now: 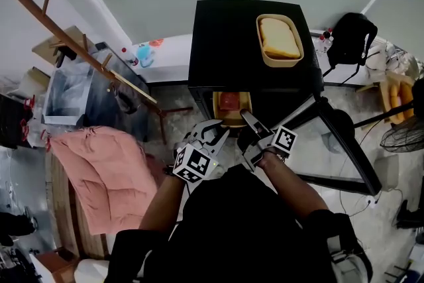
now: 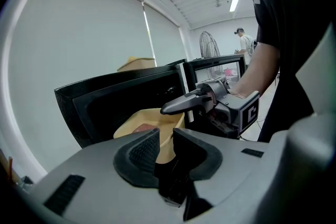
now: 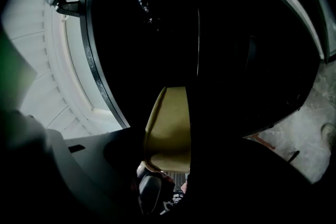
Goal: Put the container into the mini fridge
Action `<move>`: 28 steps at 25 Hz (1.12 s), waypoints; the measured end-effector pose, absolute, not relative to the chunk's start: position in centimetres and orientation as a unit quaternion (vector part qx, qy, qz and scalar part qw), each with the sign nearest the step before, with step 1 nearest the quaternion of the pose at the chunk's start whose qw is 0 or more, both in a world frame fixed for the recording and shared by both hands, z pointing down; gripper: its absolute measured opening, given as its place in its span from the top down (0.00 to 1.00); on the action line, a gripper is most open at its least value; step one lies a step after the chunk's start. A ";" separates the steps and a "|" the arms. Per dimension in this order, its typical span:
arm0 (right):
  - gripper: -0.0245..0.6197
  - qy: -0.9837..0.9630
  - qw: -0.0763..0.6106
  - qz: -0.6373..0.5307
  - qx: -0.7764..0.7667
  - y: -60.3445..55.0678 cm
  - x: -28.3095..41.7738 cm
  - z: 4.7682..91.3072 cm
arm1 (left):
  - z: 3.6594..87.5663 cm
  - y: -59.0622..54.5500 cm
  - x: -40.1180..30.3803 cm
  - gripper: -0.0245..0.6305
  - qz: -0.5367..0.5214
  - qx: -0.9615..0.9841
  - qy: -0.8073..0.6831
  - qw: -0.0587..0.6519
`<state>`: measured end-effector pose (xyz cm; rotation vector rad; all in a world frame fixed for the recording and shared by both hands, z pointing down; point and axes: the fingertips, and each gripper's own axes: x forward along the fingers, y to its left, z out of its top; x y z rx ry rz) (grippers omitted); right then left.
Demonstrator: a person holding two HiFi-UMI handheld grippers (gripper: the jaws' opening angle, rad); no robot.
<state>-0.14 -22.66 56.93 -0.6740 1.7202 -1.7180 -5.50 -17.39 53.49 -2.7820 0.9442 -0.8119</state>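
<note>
A yellow container point(image 1: 232, 103) with red food in it sits at the mouth of the black mini fridge point(image 1: 225, 43), whose door point(image 1: 334, 142) hangs open to the right. My left gripper point(image 1: 215, 132) is at the container's near left corner. In the left gripper view the yellow wall point(image 2: 147, 120) runs down between that gripper's point(image 2: 164, 147) pads. My right gripper point(image 1: 250, 122) holds the near right corner, one finger point(image 2: 173, 106) lying over the rim. In the right gripper view the container point(image 3: 170, 123) fills the gap between the dark jaws, with the fridge's dark inside point(image 3: 210, 34) behind it.
A second yellow container point(image 1: 279, 40) with a pale loaf stands on the fridge top. A pink cloth point(image 1: 109, 175) and a wooden rack point(image 1: 79, 43) lie left. A black bag point(image 1: 348, 36) and a fan point(image 1: 401, 139) are to the right. A person point(image 2: 241, 39) stands far off.
</note>
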 end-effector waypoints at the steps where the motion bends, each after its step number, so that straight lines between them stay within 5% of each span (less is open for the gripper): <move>1: 0.61 0.648 0.305 -0.650 -0.255 -22.9 -0.2 57.1 | 53.6 -17.7 -5.5 0.83 -0.268 -0.910 0.312 0.046; 21: 0.61 0.651 0.277 -0.657 -0.260 -26.8 -1.5 58.2 | 54.9 -21.1 -6.8 0.83 -0.279 -0.880 0.384 0.017; 28: 0.49 0.676 0.252 -0.640 -0.264 -26.1 -1.1 57.8 | 55.0 -21.2 -6.4 0.83 -0.280 -0.879 0.386 0.015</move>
